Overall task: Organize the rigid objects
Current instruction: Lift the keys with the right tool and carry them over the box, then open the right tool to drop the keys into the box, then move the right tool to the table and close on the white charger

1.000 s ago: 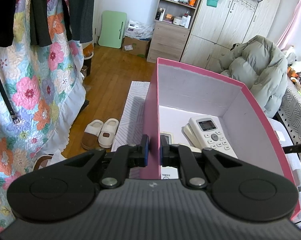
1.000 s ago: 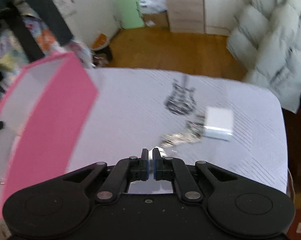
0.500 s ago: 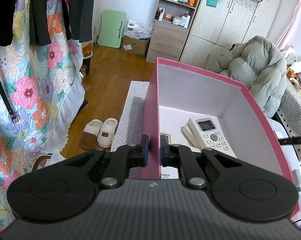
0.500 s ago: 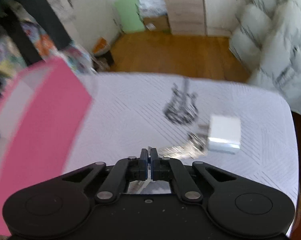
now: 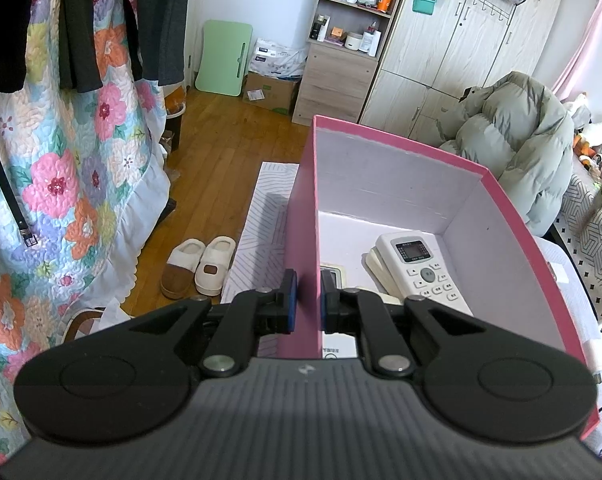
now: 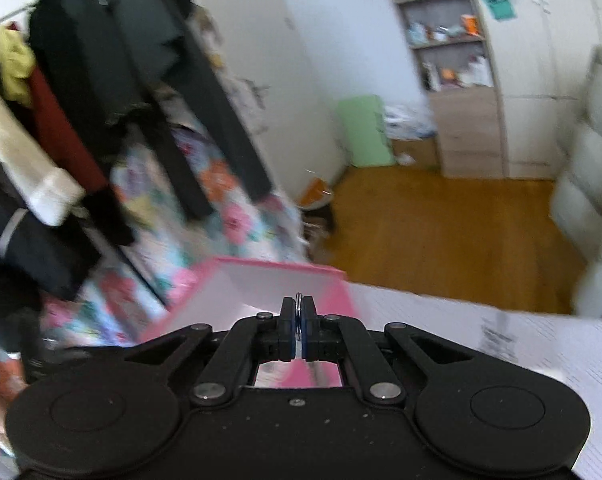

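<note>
A pink box point(image 5: 301, 216) with a white inside stands on the white table. A white remote control point(image 5: 421, 268) lies in it, with other flat items under and beside it. My left gripper point(image 5: 305, 304) is shut on the box's near left wall. My right gripper point(image 6: 299, 328) is shut on a thin metal key ring point(image 6: 299, 300), raised near the box point(image 6: 261, 280), which shows blurred ahead and to the left. What hangs below the ring is hidden.
A floral quilt point(image 5: 61, 184) and dark clothes hang at the left. Slippers point(image 5: 205, 264) sit on the wood floor. A padded grey-green coat point(image 5: 513, 136) lies behind the box. Cupboards and shelves point(image 5: 353, 36) line the far wall. The striped tablecloth point(image 6: 501, 340) extends right.
My right gripper closed on the key ring on the table, lifted it and swung left toward the pink box. The left gripper has kept its hold on the box wall.
</note>
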The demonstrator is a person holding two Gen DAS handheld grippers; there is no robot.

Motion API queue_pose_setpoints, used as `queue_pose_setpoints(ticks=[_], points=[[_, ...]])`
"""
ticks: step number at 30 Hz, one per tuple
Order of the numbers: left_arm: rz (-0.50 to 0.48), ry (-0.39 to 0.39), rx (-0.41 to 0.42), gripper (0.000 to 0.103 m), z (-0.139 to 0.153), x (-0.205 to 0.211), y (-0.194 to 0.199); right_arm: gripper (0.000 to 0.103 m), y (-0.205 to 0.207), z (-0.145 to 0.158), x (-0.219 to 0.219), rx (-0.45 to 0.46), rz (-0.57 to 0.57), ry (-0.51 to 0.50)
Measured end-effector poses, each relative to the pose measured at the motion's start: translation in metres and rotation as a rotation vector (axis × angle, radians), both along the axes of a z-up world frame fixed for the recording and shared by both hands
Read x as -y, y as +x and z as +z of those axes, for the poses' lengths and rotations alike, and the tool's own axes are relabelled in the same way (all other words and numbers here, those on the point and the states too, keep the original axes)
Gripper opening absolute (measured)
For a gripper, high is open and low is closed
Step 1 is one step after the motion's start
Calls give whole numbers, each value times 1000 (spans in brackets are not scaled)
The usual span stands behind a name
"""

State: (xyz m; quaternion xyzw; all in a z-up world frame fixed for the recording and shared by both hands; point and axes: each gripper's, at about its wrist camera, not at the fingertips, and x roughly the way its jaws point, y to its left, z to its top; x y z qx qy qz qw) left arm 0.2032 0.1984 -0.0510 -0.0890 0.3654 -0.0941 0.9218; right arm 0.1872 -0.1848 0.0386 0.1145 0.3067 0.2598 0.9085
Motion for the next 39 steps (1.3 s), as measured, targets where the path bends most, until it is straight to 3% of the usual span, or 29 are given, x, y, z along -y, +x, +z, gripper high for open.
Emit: queue_pose_setpoints(ticks=[5,14,19,23,29,32,39], points=[[0,2,1,10,0,0,0,4,-1,9,-49,-28,109,-12],[-2,-5,1,10,0,1,-1,4,20,-38,-122,-117,267,-202],[0,-8,-1,11,0,-1,-1,4,40,-51,-141,-123,293,-234],[-2,-5,1,11,0,1,-1,4,50,-56,-143,-123,278,-256],[-4,-4,2,11,1,3,-1,9,45,-60,-136,-41,165,-442],[-4,-4,2,11,1,4,-1,10,36,-47,-121,-37,120,-437],[-3,-2,0,11,1,4,-1,12,8,-22,-61,-144,4,-375]])
